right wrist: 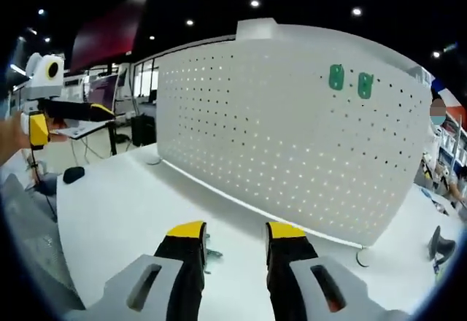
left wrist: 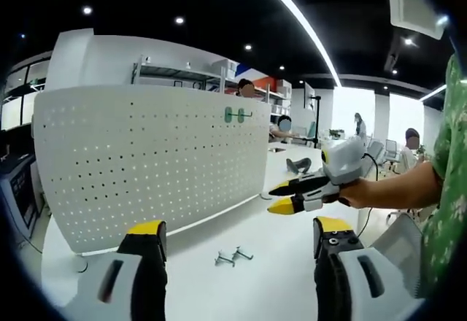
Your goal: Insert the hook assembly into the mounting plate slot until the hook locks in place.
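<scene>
A white perforated mounting plate (left wrist: 146, 160) stands upright on the white table (left wrist: 255, 226), with two green clips (left wrist: 233, 114) high on its face. Two small metal hooks (left wrist: 233, 257) lie loose on the table in front of it. My left gripper (left wrist: 239, 232) is open above the table, the hooks lying between and beyond its jaws. My right gripper (left wrist: 276, 197), held by a hand, hovers to the right with its yellow-tipped jaws slightly apart and nothing in them. In the right gripper view, the plate (right wrist: 292, 138) and clips (right wrist: 350, 80) face my open right gripper (right wrist: 235, 235); a hook (right wrist: 211, 252) peeks between its fingers.
My left gripper (right wrist: 102, 111) shows at the far left, held by a hand. A black mouse-like object (right wrist: 73, 173) lies on the table's left side, and a black item (right wrist: 438, 244) sits at the right. People sit at desks behind the plate.
</scene>
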`<state>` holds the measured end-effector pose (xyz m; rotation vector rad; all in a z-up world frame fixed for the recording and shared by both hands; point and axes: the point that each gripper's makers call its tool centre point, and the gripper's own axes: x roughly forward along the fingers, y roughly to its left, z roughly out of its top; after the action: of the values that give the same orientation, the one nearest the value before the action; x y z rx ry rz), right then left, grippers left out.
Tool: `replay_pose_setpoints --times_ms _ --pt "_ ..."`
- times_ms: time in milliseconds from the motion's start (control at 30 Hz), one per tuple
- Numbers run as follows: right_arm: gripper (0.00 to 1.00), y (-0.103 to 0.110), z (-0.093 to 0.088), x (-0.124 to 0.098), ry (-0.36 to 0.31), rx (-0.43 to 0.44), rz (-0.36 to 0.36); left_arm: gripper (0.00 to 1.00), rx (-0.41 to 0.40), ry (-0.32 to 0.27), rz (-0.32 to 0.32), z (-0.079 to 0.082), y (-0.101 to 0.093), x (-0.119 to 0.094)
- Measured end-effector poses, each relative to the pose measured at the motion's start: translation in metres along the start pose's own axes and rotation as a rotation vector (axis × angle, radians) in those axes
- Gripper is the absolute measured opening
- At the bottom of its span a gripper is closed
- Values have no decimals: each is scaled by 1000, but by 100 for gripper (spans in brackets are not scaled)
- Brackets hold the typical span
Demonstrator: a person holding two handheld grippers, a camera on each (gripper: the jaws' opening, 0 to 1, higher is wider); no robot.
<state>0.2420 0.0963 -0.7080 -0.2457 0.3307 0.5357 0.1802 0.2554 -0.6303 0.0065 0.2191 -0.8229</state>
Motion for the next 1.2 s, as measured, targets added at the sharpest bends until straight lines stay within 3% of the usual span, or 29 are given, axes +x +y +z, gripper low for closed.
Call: replay_pose_setpoints --times_ms 600,1200 --pt "25 7 -50 39 146 -73 142 84 -1 25 4 -6 -1 3" --pt "16 24 -83 72 221 -161 278 83 -16 67 10 -19 2 11"
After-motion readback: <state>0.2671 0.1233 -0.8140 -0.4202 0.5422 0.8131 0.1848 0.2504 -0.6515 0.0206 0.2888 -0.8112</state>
